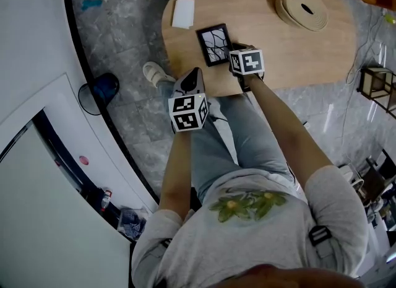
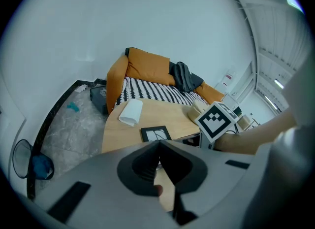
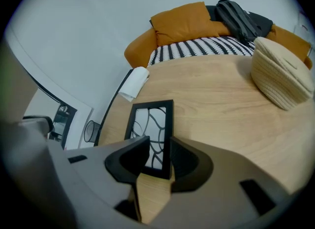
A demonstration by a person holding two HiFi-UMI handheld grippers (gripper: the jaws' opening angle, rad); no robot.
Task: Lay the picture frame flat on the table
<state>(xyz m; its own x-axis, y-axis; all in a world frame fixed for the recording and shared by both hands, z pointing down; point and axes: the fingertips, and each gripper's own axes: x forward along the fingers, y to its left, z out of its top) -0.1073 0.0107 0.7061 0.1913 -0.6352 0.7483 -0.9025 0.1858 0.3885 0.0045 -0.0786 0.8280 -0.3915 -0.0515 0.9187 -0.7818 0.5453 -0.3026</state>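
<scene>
1. In the head view we see the picture frame on the near part of the wooden table. It looks flat, but we cannot be sure from above.
2. The right gripper is at the frame's near right corner. The left gripper is held off the near edge of the table, above the person's knees.
3. The right gripper view shows what the head view does not. The jaws of the right gripper are a little apart, with only a thin gap. The near right corner of the frame shows in that gap. The frame is wider than the gap, so the jaws are not squeezing it.
4. The left gripper view shows the left gripper with its jaw tips pressed together and nothing between them. The frame lies just beyond them.
5. A white roll lies on the far left of the table. A pale woven thing sits on the far right.
6. Only the two gripper views show the orange sofa past the table's far side.
</scene>
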